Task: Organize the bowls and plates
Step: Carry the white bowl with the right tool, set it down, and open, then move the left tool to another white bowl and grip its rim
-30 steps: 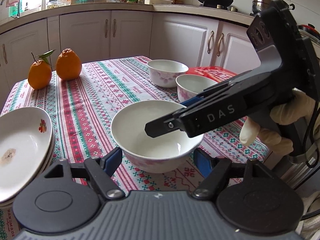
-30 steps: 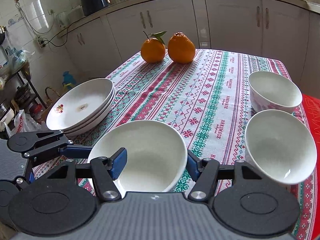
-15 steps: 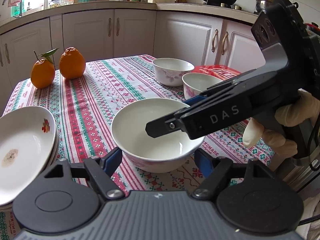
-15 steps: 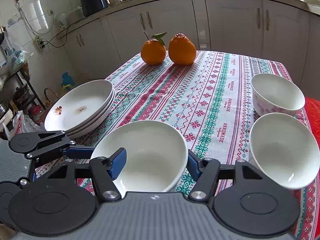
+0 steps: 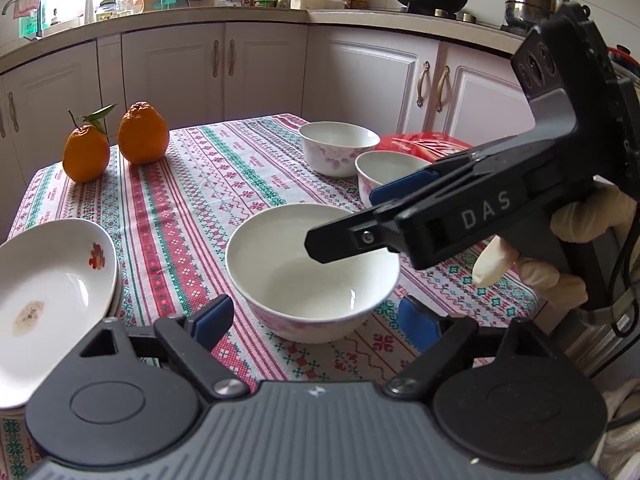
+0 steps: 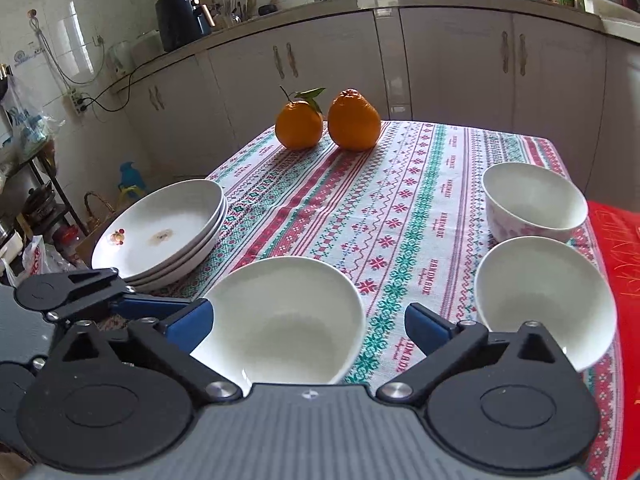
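Note:
A white bowl with pink flowers [image 5: 312, 276] stands on the patterned tablecloth, and it also shows in the right wrist view [image 6: 284, 320]. My left gripper [image 5: 316, 320] is open, its blue pads on either side of the bowl's near part. My right gripper [image 6: 308, 324] is open too, its pads flanking the same bowl from the other side. Two more bowls [image 6: 542, 300] [image 6: 534, 202] stand at the right. A stack of white plates [image 6: 164, 228] lies at the left edge of the table.
Two oranges [image 6: 328, 124] stand at the far end of the table. A red bag [image 6: 616, 256] lies by the two bowls. Kitchen cabinets and a counter run behind. The table's edge [image 5: 400, 364] is just in front of the near bowl.
Both grippers have drawn back and risen a little from the near bowl. The bowl stays on the cloth. Jaws remain open.

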